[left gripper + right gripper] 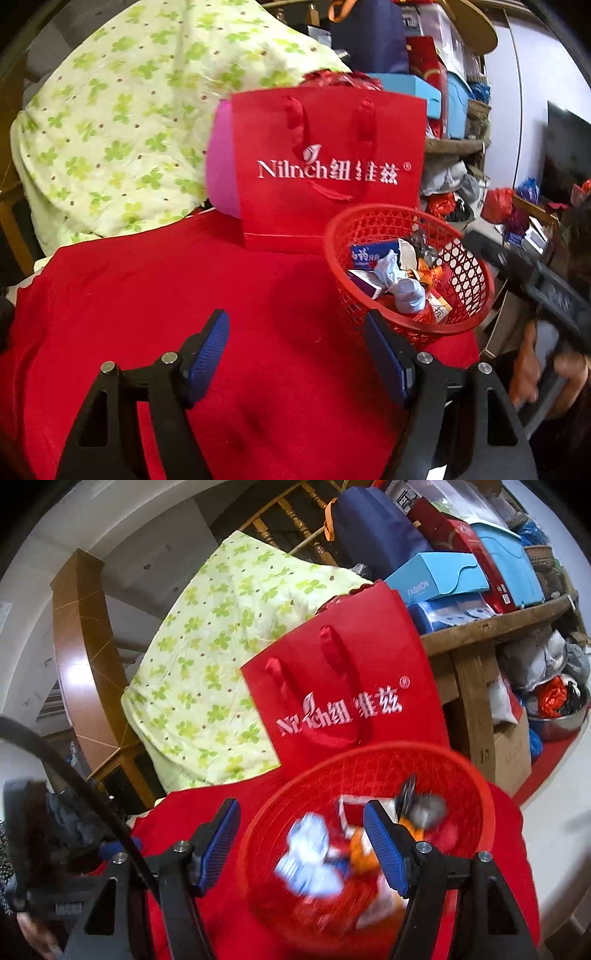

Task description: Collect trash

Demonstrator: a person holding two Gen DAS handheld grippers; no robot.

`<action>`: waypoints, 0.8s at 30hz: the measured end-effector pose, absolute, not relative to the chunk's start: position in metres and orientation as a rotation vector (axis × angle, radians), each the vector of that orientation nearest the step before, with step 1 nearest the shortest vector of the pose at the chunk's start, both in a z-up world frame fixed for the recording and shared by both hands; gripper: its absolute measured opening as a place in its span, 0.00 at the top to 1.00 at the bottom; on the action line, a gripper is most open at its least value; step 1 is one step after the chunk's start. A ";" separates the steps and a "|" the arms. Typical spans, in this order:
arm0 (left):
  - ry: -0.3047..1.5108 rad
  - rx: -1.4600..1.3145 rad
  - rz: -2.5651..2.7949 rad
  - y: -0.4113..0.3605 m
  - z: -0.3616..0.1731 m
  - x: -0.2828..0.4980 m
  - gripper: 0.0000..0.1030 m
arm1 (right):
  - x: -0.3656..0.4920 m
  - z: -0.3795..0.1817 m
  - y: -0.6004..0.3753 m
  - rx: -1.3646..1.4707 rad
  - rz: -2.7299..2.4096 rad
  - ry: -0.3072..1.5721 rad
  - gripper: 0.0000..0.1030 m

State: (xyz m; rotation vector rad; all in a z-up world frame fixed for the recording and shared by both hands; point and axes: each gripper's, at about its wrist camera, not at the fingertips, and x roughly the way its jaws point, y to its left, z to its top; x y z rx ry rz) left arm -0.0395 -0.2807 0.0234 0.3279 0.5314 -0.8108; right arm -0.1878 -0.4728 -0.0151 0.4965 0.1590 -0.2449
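- Left wrist view: the left gripper [297, 354] fills the lower middle of the frame, its blue-padded fingers [208, 349] spread wide with nothing between them, only bare red cloth [147, 288] below.
- The red mesh basket [472, 280] stands at right of centre on that cloth, just beside the right-hand finger. Inside lie the trash pieces: a crumpled pale-blue wad [406, 291], small cartons [369, 254] and an orange wrapper [430, 275].
- Behind the basket, at centre, a red paper bag [328, 147] with white lettering stands upright; a clover-print quilt [122, 122] fills the upper left.
- At the right edge a dark tool reaches in, with a hand [528, 376] below it; I take it for the other gripper, though its fingers are not visible here.
- Right wrist view: the right gripper [301, 845] sits low in the frame, its fingers wide apart and holding nothing. The basket [480, 812] lies right under and between them, blurred, in the lower middle.
- The bag [369, 657] leans at centre, the quilt [207, 664] at upper left, stacked boxes [439, 578] on a wooden shelf at upper right.
- Judgement: the trash appears already gathered in the basket and no loose scrap shows on the cloth, so the collecting step looks nearly finished.
- The next move probably calls for checking the cloth for leftovers, or for closing one gripper squarely on the basket rim to carry it off without tipping it.
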 end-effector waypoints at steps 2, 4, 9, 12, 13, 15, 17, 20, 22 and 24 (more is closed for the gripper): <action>0.515 0.328 -0.796 -0.270 0.026 -0.043 0.26 | -0.197 -0.017 -0.462 0.491 -0.239 0.167 0.29; 0.503 0.325 -0.779 -0.255 0.029 -0.046 0.24 | -0.203 -0.015 -0.452 0.484 -0.235 0.182 0.29; 0.471 0.318 -0.721 -0.224 0.040 -0.054 0.22 | -0.216 0.000 -0.425 0.429 -0.195 0.186 0.29; 0.446 0.321 -0.686 -0.206 0.049 -0.060 0.17 | -0.222 0.016 -0.409 0.421 -0.152 0.174 0.29; 0.432 0.320 -0.675 -0.200 0.053 -0.063 0.16 | -0.223 0.021 -0.406 0.417 -0.146 0.172 0.29; 0.415 0.314 -0.659 -0.189 0.059 -0.068 0.15 | -0.225 0.033 -0.397 0.400 -0.138 0.171 0.29; 0.405 0.310 -0.646 -0.181 0.064 -0.073 0.14 | -0.227 0.042 -0.389 0.392 -0.125 0.178 0.29; 0.380 0.309 -0.625 -0.171 0.073 -0.082 0.11 | -0.230 0.051 -0.378 0.387 -0.105 0.196 0.29; 0.361 0.306 -0.616 -0.165 0.078 -0.088 0.09 | -0.233 0.056 -0.369 0.383 -0.089 0.206 0.29; 0.335 0.303 -0.610 -0.158 0.086 -0.097 0.09 | -0.236 0.061 -0.362 0.376 -0.076 0.213 0.28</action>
